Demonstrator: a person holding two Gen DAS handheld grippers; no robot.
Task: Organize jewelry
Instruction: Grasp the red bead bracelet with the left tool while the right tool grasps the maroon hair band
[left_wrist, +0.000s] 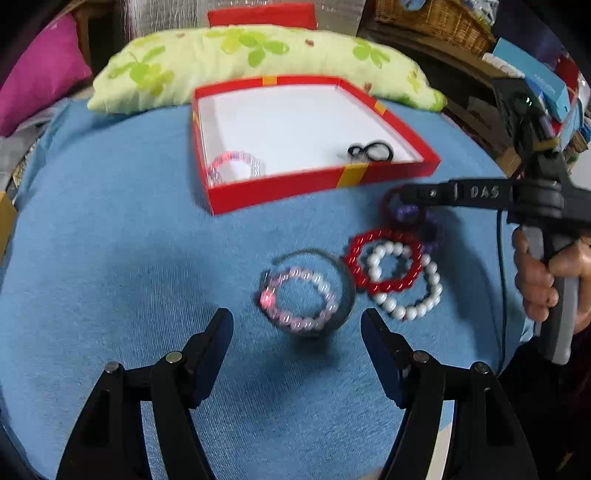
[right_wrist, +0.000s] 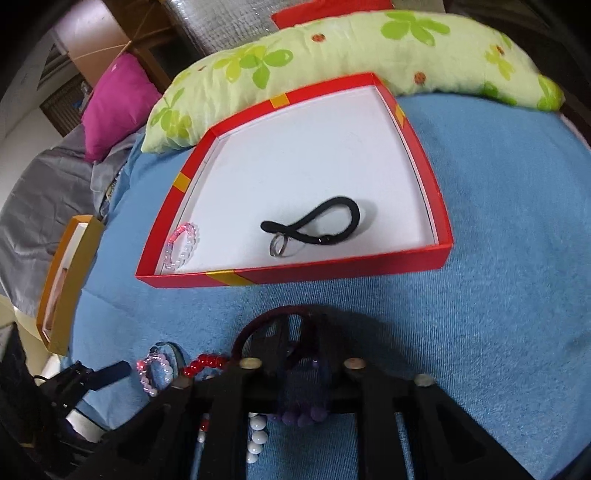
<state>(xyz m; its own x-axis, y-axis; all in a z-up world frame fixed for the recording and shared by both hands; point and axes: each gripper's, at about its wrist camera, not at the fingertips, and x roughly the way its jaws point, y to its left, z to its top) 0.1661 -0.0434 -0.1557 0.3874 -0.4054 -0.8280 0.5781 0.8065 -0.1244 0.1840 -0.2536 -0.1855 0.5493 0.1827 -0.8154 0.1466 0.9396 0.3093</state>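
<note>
The red box (left_wrist: 236, 201) lies open on the blue bedcover (left_wrist: 110, 258), beyond both sets of jaws, and already holds three pieces: a pink-and-clear bead bracelet (right_wrist: 181, 246) in its near left corner, a black hair tie (right_wrist: 314, 223) stretched with its long axis running roughly along the box's near wall, and a small metal ring (right_wrist: 277, 246) touching that tie's left end. So the sorting looks under way but not half done, since several pieces are still out on the cover. The left gripper (left_wrist: 297, 326) hovers with its jaws well apart and nothing between them; just ahead of them lies a pink bead bracelet (left_wrist: 299, 295), flat, resting on a dark bangle (left_wrist: 343, 291). To the right of those jaws a red bead bracelet (left_wrist: 384, 258) and a white bead bracelet (left_wrist: 410, 291) overlap, both flat. The right gripper (right_wrist: 299, 347) has its jaws drawn nearly together over a dark red hair tie (right_wrist: 255, 328) and a purple bead bracelet (right_wrist: 303, 415); which of the two they actually pinch I cannot tell. The dark red loop arcs out ahead of the fingertips, towards the box.
</note>
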